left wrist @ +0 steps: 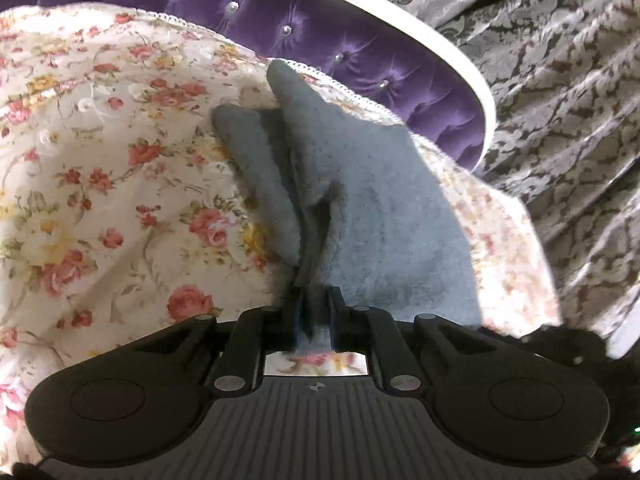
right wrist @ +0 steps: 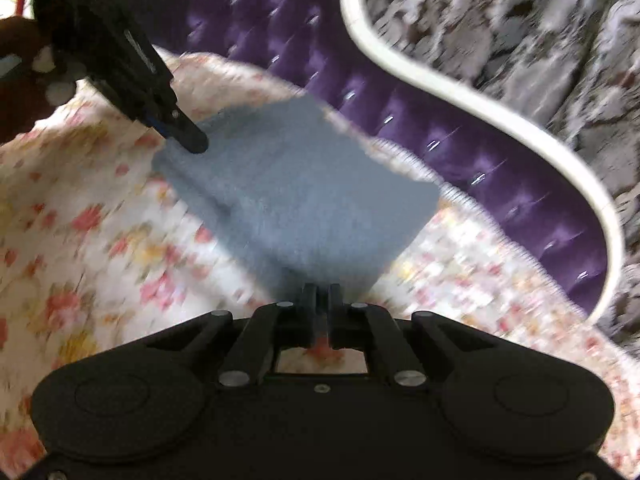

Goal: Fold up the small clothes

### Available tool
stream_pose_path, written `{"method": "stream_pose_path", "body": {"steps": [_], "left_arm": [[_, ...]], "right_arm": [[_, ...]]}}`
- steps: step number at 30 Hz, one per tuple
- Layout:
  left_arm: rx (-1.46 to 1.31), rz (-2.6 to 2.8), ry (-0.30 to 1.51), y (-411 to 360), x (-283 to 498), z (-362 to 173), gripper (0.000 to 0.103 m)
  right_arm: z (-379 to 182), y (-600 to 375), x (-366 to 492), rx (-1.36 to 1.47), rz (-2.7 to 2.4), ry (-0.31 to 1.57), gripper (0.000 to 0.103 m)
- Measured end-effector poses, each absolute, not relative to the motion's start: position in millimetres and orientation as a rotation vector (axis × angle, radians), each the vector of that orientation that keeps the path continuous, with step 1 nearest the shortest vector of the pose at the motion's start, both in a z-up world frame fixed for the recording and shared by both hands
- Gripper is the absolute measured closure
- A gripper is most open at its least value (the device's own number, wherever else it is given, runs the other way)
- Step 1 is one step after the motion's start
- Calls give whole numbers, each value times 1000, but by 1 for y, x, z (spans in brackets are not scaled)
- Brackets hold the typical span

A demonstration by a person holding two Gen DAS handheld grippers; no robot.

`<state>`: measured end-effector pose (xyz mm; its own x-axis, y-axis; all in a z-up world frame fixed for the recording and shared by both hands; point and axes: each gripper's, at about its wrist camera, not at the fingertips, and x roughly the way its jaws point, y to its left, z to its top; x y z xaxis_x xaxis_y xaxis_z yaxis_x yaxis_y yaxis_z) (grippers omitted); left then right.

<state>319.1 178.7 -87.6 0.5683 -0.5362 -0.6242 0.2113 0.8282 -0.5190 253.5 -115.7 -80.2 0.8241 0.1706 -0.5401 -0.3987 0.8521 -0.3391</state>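
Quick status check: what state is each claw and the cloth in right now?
Left claw: shut on the grey-blue cloth.
Right claw: shut on the cloth's near edge.
Grey-blue cloth: held by both claws, lifted over the floral bedspread.
Floral bedspread: rumpled.

Left gripper (left wrist: 314,300): jaws closed tight, pinching edge of grey cloth (left wrist: 360,208), fingers pointing forward into cloth. Seen from right wrist view, left gripper (right wrist: 192,138) angles down onto cloth's far left corner. Right gripper (right wrist: 320,296): jaws closed, clamped on cloth's near edge. Both grippers at opposite ends of cloth.
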Motion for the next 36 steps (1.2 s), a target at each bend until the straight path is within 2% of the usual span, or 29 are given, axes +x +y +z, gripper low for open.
{"method": "stream_pose_path", "body": {"steps": [2,5,6,7,8,9,10,12,15,22,30,32,33,34,36], "left_arm": [[-393,-454,856,180,320,-83,90],[-371,-436,873,180,321,-87,87],[-386,-442,875,181,322,-88,86],[-409,-446,865,183,322,-88,80],[-429,-445,849,188,320,-85,76],[-453,-433,812,193,318,-81,65],[-469,-415,758,197,315,-76,52],[-492,-372,668,205,310,-70,40],[-534,-301,611,214,308,-66,39],[-542,-112,615,228,312,-72,36],[-465,-34,607,234,313,-67,36],[-468,-38,604,235,312,-66,36],[-472,-44,602,235,311,-66,36],[-474,-50,598,235,311,-65,36],[-470,-57,586,234,310,-63,36]], "right_arm": [[-82,-119,251,-429,337,533,92],[-70,-134,250,-302,371,532,75],[-65,-141,251,-249,377,523,56],[-60,-148,255,-191,383,516,40],[-56,-157,261,-122,389,514,34],[-53,-163,266,-67,394,515,30],[-51,-171,271,-2,396,515,30],[-48,-186,286,135,396,510,29],[-40,-191,305,206,369,470,29],[-14,-111,351,69,460,438,29],[-32,-27,379,-60,458,504,28],[-42,-20,384,-93,440,542,37],[-46,-20,383,-113,428,553,64],[-48,-21,382,-132,412,559,86],[-48,-31,381,-80,425,556,87]]}}
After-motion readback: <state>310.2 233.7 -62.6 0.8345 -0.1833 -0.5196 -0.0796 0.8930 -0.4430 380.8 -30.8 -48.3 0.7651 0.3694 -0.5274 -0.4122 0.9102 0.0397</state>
